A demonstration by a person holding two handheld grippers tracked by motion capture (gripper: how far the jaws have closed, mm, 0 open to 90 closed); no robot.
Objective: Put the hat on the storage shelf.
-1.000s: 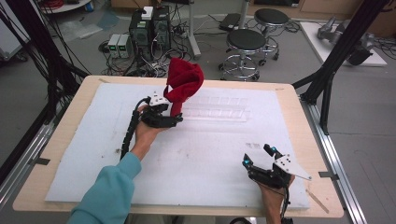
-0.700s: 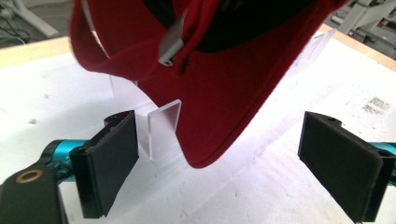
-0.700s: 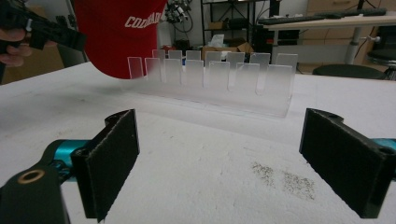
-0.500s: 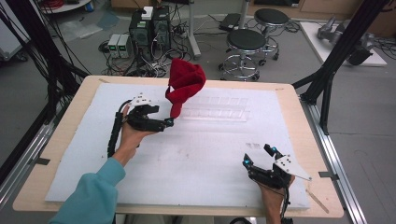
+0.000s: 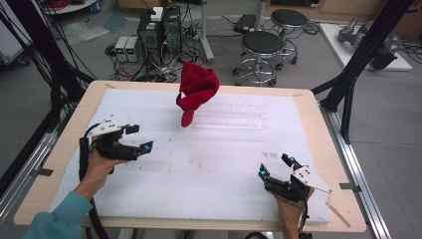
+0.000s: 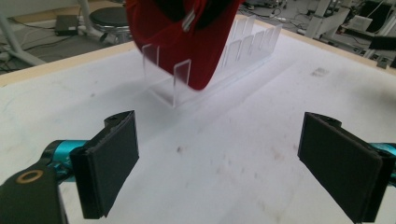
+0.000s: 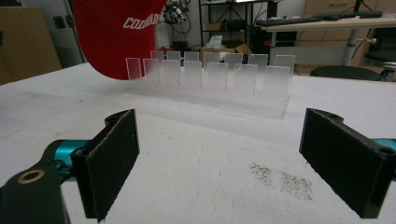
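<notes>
Looking from the near edge: right gripper (image 5: 276, 166) sits low at the near right of the white surface (image 5: 209, 174), fingers (image 7: 112, 158) spread wide with nothing between them, aimed toward the rack. Grey speckled smudge (image 7: 280, 178) on the surface just ahead of it. Left gripper (image 5: 135, 137) is further in on the left side, held in a hand (image 5: 99, 162) with a teal sleeve (image 5: 54, 219) behind it; its fingers (image 6: 112, 161) are wide apart, just been opening, nothing between them, well apart from the cap. Mid-surface: clear acrylic slotted rack (image 5: 231, 118) lying across, upright dividers in a row. Red cap (image 5: 196, 92) is perched on the left end of that rack, standing up above it, brim hanging down past the rack's end; white lettering shows on it in the right gripper view. Neither gripper touches it. Past the far edge: computer towers (image 5: 159, 30) with cables on the floor, two black stools (image 5: 263, 47) to their right.
</notes>
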